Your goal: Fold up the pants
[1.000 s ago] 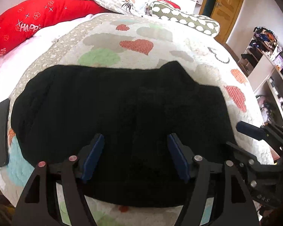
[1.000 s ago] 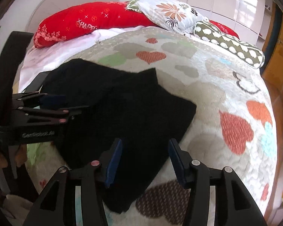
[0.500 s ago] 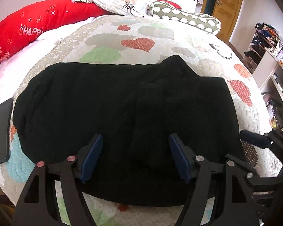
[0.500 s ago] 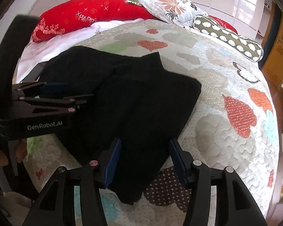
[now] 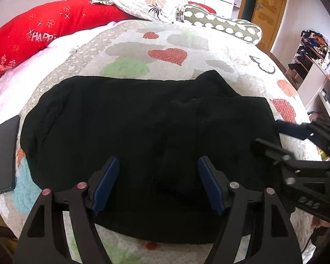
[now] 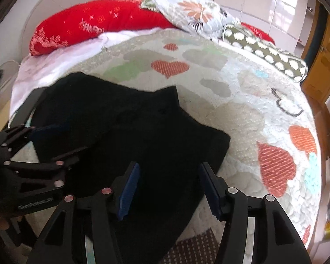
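Black pants lie spread across the near part of a quilted bed, with folds bunched toward their right half; they also show in the right wrist view. My left gripper is open and empty, hovering over the pants' near middle. My right gripper is open and empty above the pants' right end. The right gripper shows at the right edge of the left wrist view. The left gripper shows at the left of the right wrist view.
The heart-patterned quilt covers the bed. A red bolster, a floral pillow and a spotted bolster lie at the head. A black phone-like slab lies at the left edge. Shelves stand at right.
Both grippers have pulled back and risen slightly from the pants, staying open. The pants lie as before.
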`<act>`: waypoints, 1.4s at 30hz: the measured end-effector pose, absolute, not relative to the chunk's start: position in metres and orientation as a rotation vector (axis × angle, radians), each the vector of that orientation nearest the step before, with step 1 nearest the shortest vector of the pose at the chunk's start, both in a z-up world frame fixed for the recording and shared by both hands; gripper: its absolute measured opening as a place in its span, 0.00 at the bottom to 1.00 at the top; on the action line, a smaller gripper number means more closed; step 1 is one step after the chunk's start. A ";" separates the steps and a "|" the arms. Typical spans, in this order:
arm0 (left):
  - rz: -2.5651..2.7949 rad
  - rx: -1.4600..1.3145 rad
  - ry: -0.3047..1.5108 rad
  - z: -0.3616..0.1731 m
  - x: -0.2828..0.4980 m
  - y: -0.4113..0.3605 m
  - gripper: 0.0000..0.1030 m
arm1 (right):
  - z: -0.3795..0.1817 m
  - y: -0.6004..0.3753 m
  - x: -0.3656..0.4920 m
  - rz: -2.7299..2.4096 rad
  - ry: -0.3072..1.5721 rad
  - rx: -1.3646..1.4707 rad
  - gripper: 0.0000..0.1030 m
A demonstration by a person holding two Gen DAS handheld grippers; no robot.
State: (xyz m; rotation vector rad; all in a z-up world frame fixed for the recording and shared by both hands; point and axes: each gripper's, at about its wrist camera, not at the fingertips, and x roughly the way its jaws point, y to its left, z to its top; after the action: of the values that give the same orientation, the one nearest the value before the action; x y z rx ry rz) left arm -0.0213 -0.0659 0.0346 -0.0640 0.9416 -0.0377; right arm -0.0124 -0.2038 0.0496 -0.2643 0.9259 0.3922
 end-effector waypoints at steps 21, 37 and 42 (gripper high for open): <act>0.078 -0.458 0.890 0.042 -0.058 0.056 0.83 | 0.088 -0.097 0.037 0.698 0.872 -0.256 0.76; 0.133 -0.587 0.890 0.008 -0.040 0.086 0.93 | 0.034 0.041 0.093 0.879 0.983 -0.425 0.79; 0.122 -0.644 0.831 0.007 -0.037 0.093 0.88 | 0.023 0.039 0.101 0.927 1.055 -0.234 0.49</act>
State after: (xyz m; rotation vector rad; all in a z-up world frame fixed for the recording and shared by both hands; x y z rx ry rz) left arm -0.0371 0.0931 0.0071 -0.6440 0.8306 0.1217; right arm 0.1006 0.0390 0.0227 -0.2340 1.0549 0.9274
